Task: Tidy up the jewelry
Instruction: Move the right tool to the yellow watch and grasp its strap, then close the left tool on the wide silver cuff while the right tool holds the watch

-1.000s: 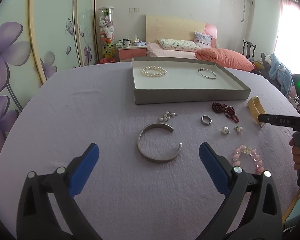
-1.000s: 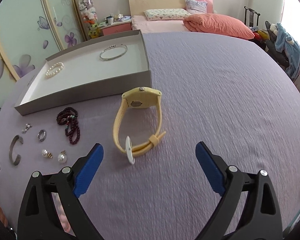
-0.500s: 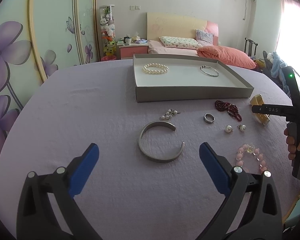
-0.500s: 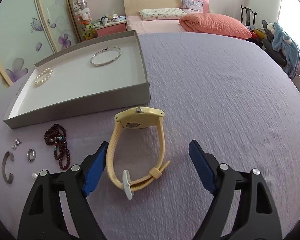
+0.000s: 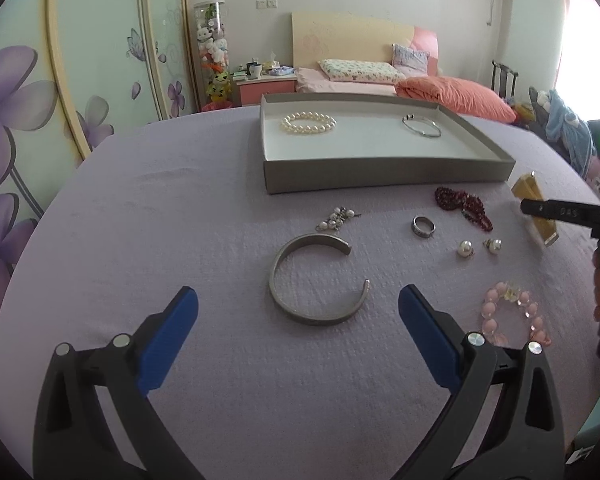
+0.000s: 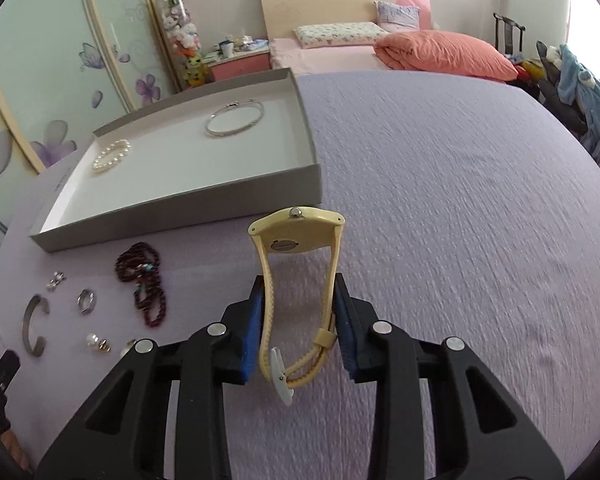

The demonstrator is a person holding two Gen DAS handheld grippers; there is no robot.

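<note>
My right gripper (image 6: pixel 298 304) is shut on the strap of a yellow wristwatch (image 6: pixel 298 232) that stands on the purple cloth, just right of the grey tray (image 6: pixel 180 204). The watch also shows in the left wrist view (image 5: pixel 534 208). My left gripper (image 5: pixel 298 320) is open and empty, with a silver cuff bracelet (image 5: pixel 318 280) lying between its fingertips. The tray (image 5: pixel 380 176) holds a pearl bracelet (image 5: pixel 309 123) and a thin silver bangle (image 5: pixel 421 125).
Loose on the cloth lie a pink bead bracelet (image 5: pixel 514 312), two pearl earrings (image 5: pixel 478 246), a silver ring (image 5: pixel 423 226), dark red beads (image 5: pixel 462 206) and a small pearl cluster (image 5: pixel 336 216). A bed and a wardrobe stand behind the table.
My right gripper moved forward around the yellow watch and closed on its strap. My left gripper stayed open over the silver cuff with little movement.
</note>
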